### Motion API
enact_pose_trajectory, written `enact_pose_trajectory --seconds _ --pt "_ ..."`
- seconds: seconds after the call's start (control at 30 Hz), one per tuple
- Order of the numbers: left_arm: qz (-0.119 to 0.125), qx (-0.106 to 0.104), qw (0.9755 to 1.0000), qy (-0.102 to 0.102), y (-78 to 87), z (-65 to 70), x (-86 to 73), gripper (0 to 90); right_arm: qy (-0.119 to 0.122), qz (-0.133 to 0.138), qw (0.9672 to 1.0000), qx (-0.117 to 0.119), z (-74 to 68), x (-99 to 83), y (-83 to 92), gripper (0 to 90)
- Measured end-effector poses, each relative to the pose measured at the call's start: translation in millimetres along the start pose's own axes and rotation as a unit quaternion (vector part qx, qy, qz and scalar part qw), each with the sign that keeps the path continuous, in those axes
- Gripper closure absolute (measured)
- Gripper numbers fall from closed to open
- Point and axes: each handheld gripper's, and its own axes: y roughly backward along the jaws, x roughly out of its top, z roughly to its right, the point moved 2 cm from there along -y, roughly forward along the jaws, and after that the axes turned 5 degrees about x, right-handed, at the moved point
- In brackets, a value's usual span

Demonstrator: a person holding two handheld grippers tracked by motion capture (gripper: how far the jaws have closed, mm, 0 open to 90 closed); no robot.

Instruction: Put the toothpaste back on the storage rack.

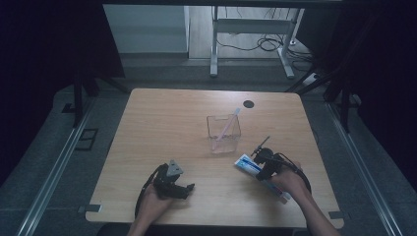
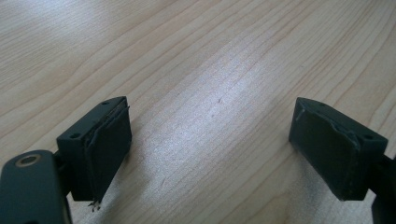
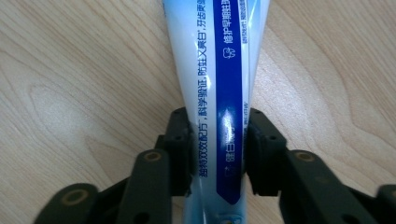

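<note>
A white and blue toothpaste tube (image 1: 247,165) lies on the wooden table (image 1: 162,123) at the front right. In the right gripper view the tube (image 3: 219,70) runs up between the two black jaws, which press on both of its sides. My right gripper (image 1: 264,170) (image 3: 217,140) is shut on it, low over the table. At the front left, my left gripper (image 1: 186,189) (image 2: 210,149) rests on the table with its jaws wide apart over bare wood.
A clear square cup (image 1: 223,133) stands near the table's middle, just beyond the tube, with a pink toothbrush (image 1: 229,124) leaning in it. A small black round cap (image 1: 249,104) sits in the tabletop at the back. Desk legs and cables (image 1: 255,44) are on the floor beyond.
</note>
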Motion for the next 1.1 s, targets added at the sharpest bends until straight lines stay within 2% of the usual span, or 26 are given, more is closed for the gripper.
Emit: enact_pose_trajectory --seconds 0.1,0.17,0.2,0.4,0.57,0.63,0.77,0.83,1.0,1.1 --pt "0.000 0.000 1.0000 0.000 0.0 -0.1 0.0 13.1 0.002 0.015 0.9999 -0.002 -0.4 -3.1 3.0 71.2" --pt "0.000 0.000 1.0000 0.000 0.0 0.0 0.0 13.1 -0.001 0.018 0.9998 -0.003 -1.1 -4.1 3.6 71.6" --pt "0.000 0.000 1.0000 0.000 0.0 0.0 0.0 13.1 0.001 0.028 0.9996 -0.005 -1.4 -6.6 4.3 72.0" --pt "0.000 0.000 1.0000 0.000 0.0 0.0 0.0 13.1 0.005 0.052 0.9986 0.005 -4.2 -12.2 9.0 72.2" --pt "0.000 0.000 1.0000 0.000 0.0 -0.1 0.0 13.1 0.009 0.072 0.9974 -0.004 -5.3 -12.9 14.6 72.2" --pt "0.000 0.000 1.0000 -0.002 0.0 -0.3 0.1 13.1 0.003 0.092 0.9958 0.001 -4.0 -13.2 21.1 72.3" --pt "0.000 0.000 1.0000 -0.002 0.0 -0.3 0.1 13.1 -0.002 0.112 0.9937 0.008 -3.0 -13.8 28.8 72.3" --pt "0.000 0.000 1.0000 -0.002 0.0 -0.3 0.1 13.1 -0.005 0.132 0.9912 0.012 -1.7 -14.3 36.2 72.4" --pt "0.001 0.001 1.0000 -0.004 -0.1 -0.7 0.2 13.1 -0.009 0.159 0.9871 0.015 0.4 -15.6 47.4 72.4" --pt "0.002 0.001 1.0000 -0.005 -0.3 -0.9 0.3 13.1 -0.012 0.179 0.9835 0.019 2.1 -16.5 54.6 72.6"
